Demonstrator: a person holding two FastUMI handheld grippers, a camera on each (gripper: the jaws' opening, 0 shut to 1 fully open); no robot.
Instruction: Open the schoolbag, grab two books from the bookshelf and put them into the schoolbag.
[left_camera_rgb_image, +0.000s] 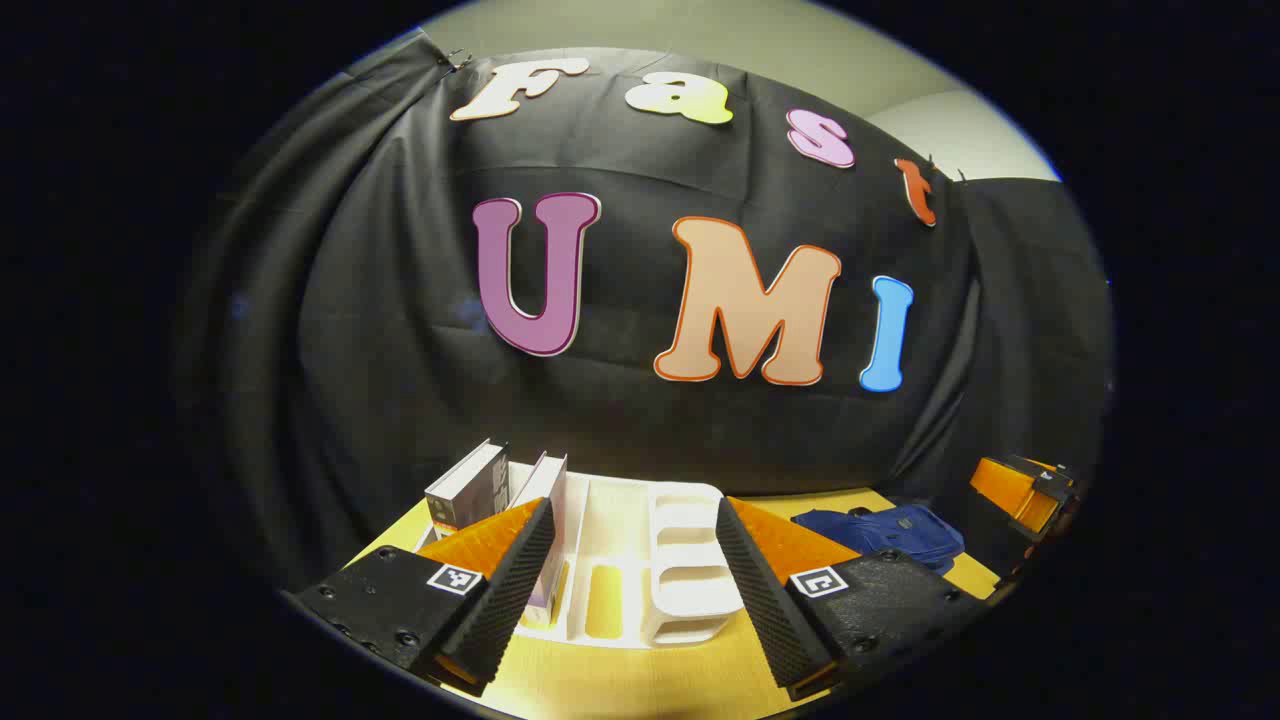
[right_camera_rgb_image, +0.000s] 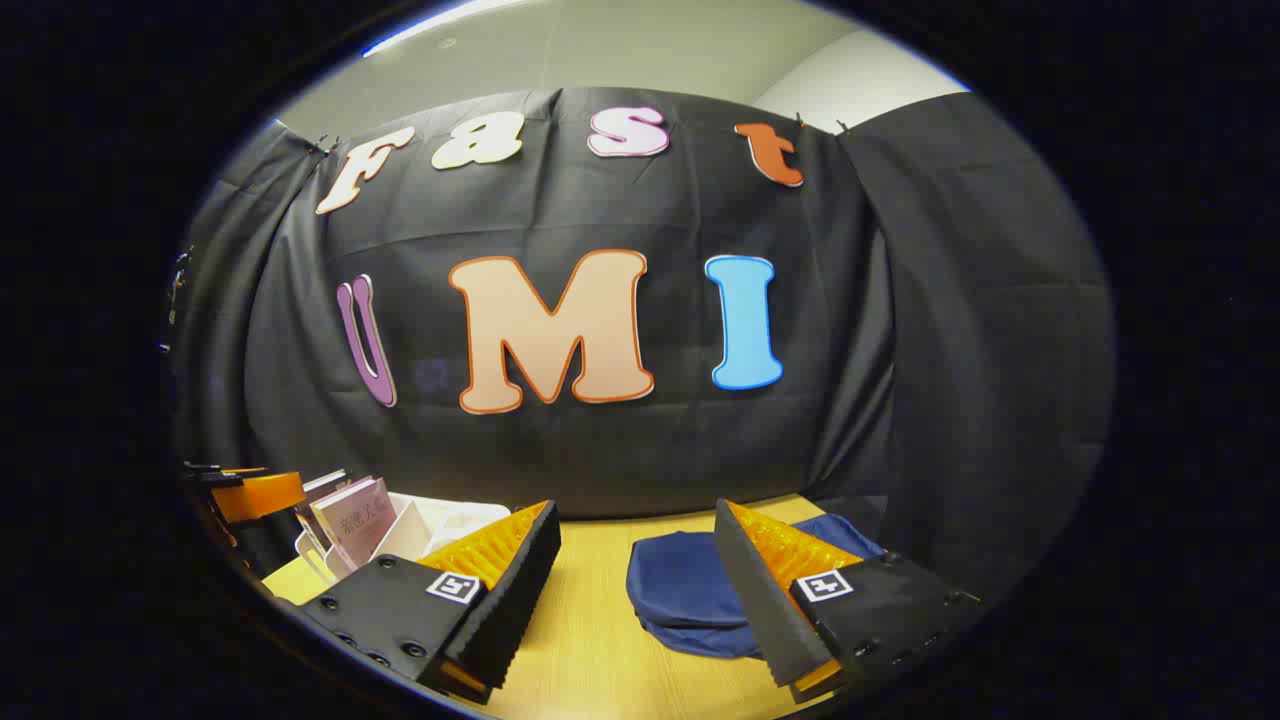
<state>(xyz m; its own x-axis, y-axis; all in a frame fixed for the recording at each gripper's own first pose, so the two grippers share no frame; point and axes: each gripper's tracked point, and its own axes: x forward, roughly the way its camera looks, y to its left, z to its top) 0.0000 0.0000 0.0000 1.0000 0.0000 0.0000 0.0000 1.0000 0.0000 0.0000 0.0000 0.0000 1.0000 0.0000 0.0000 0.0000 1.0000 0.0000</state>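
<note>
In the left gripper view, the left gripper (left_camera_rgb_image: 634, 570) is held above a yellow counter (left_camera_rgb_image: 640, 680), its jaws spread wide and empty. A white bookshelf (left_camera_rgb_image: 650, 560) is seen between them, with two books (left_camera_rgb_image: 500, 490) standing upright at its left end. A blue schoolbag (left_camera_rgb_image: 885, 532) lies flat farther right. In the right gripper view, the right gripper (right_camera_rgb_image: 636, 585) is likewise wide open and empty (the schoolbag (right_camera_rgb_image: 685, 590) is seen just ahead, partly behind one finger).

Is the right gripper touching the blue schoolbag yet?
Apart. In the left gripper view, the right gripper hangs beyond the schoolbag, with dark cloth between them.
</note>
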